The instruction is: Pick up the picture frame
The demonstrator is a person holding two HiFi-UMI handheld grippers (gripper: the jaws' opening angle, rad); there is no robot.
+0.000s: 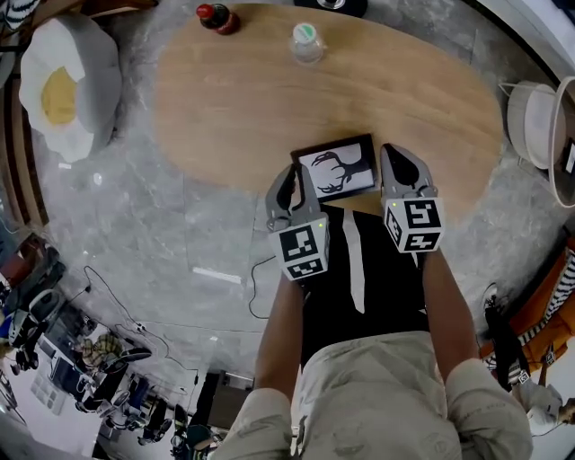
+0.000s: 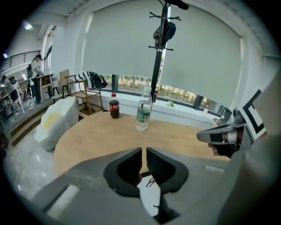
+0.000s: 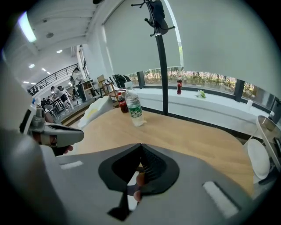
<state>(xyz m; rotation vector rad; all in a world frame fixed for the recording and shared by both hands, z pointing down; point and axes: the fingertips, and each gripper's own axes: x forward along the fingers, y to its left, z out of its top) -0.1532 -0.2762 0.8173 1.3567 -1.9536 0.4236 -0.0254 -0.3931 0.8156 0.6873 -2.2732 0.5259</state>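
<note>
The picture frame (image 1: 334, 168), black-edged with a dark antler drawing on white, lies flat at the near edge of the oval wooden table (image 1: 225, 108). My left gripper (image 1: 289, 180) is at the frame's left edge, its jaws a narrow slit apart with nothing between them (image 2: 144, 151). The white picture (image 2: 149, 193) shows just beneath them. My right gripper (image 1: 395, 154) is close to the frame's right edge. Its jaw tips meet (image 3: 141, 147), and part of the frame (image 3: 131, 180) shows below them. I cannot tell whether either gripper touches the frame.
A clear water bottle (image 1: 306, 42) and a small cola bottle (image 1: 216, 17) stand at the table's far side. An egg-shaped cushion (image 1: 67, 85) sits left of the table, and a white chair (image 1: 535, 121) stands at the right. Behind the table rises a coat stand (image 2: 160, 52).
</note>
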